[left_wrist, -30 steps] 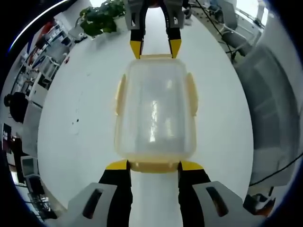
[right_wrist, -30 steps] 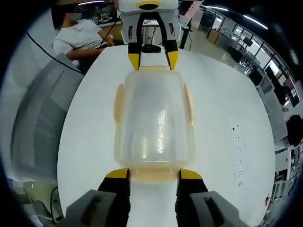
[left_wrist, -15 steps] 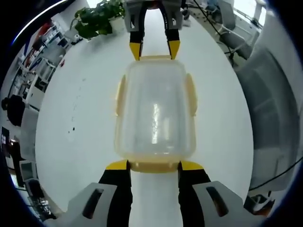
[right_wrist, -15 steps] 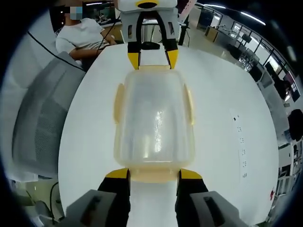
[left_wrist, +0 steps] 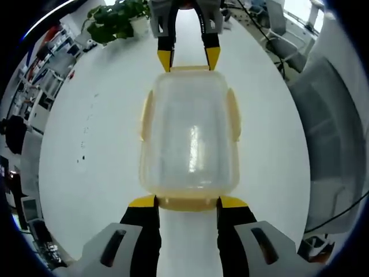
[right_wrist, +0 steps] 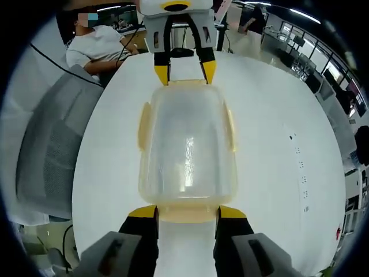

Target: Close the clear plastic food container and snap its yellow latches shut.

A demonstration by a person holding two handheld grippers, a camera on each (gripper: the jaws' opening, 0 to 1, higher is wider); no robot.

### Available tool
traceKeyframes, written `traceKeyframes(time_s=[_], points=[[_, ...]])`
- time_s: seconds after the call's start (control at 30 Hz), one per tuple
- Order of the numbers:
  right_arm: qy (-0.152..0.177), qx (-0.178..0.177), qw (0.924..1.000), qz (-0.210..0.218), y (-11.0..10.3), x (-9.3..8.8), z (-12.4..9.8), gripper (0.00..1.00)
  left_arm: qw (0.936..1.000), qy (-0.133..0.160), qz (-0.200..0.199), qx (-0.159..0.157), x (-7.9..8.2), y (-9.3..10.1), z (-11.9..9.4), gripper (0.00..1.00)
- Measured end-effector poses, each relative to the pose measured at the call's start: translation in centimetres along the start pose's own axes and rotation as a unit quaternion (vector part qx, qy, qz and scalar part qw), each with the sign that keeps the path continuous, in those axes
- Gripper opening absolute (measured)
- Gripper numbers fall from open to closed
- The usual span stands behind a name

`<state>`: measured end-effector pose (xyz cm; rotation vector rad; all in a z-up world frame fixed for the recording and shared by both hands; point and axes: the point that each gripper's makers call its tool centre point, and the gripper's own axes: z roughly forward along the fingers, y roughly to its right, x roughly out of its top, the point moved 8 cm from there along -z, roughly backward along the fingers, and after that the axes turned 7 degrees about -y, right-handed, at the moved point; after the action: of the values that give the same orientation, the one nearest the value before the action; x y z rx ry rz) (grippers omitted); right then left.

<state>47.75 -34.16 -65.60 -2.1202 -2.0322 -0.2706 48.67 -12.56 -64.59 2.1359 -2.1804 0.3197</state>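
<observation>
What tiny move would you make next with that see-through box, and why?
Probably press each hand-held gripper in on its end latch to snap it. The lid already sits on the clear container. The left hand-held gripper has a jaw tip at either side of the near yellow latch, and the right hand-held gripper flanks the opposite latch. Whether they are clicked shut can't be told.

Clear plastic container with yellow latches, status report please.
Left gripper and right gripper open, bracketing opposite end latches. Clear plastic container lid on, white table. Nothing obstructing.
</observation>
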Motion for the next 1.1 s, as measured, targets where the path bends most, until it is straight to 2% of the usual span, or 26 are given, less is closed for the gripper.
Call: traceKeyframes(time_s=[0.37,0.77,1.1], points=[[-0.003,0.007,0.9999,0.007,0.1,-0.6,0.6,0.35,1.0,0.002,0.003,-0.007,0.2,-0.2,0.8,0.35],[0.001,0.008,0.9999,0.007,0.2,-0.3,1.2,0.35,1.0,-0.001,0.003,-0.009,-0.4,-0.3,1.5,0.35],[-0.001,0.009,0.9999,0.009,0.4,-0.6,1.5,0.36,0.9999,0.004,0.009,-0.008,-0.3,-0.5,2.0,0.36]])
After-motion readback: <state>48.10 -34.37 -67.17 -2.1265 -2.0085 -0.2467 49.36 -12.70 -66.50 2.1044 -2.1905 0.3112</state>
